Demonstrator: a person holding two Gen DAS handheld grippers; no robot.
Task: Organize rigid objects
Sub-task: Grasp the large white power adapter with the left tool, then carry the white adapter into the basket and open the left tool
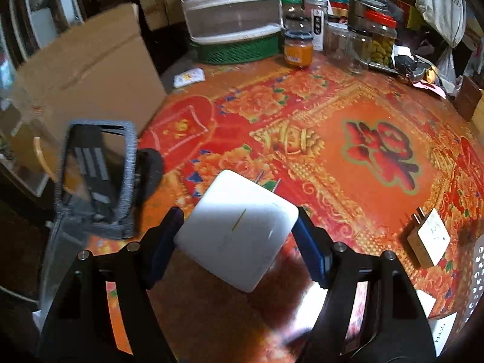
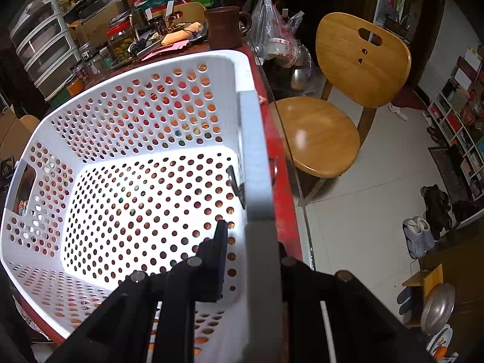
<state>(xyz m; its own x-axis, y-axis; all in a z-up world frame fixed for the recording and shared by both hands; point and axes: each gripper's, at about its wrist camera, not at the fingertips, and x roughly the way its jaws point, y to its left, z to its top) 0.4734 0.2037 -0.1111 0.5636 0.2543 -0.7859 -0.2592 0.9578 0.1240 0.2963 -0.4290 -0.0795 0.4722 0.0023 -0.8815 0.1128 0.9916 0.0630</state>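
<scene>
My left gripper (image 1: 237,231) is shut on a white plug-in charger (image 1: 239,230), its two metal prongs pointing away, held just above the red and gold tablecloth (image 1: 348,139). A smaller white charger (image 1: 428,237) lies on the cloth to the right. A grey-framed mirror (image 1: 96,178) stands at the left. My right gripper (image 2: 254,242) is shut on the near right rim of a white perforated basket (image 2: 257,157), one finger inside the wall, the other outside. The basket's inside shows nothing in it. Its corner shows at the right edge of the left wrist view (image 1: 476,275).
Jars (image 1: 298,48), a clear stacked container on a green tray (image 1: 233,9) and clutter line the table's far side. A cardboard box (image 1: 87,69) stands at the left. A wooden chair (image 2: 332,112) is right of the table, over a tiled floor. A brown mug (image 2: 225,27) sits behind the basket.
</scene>
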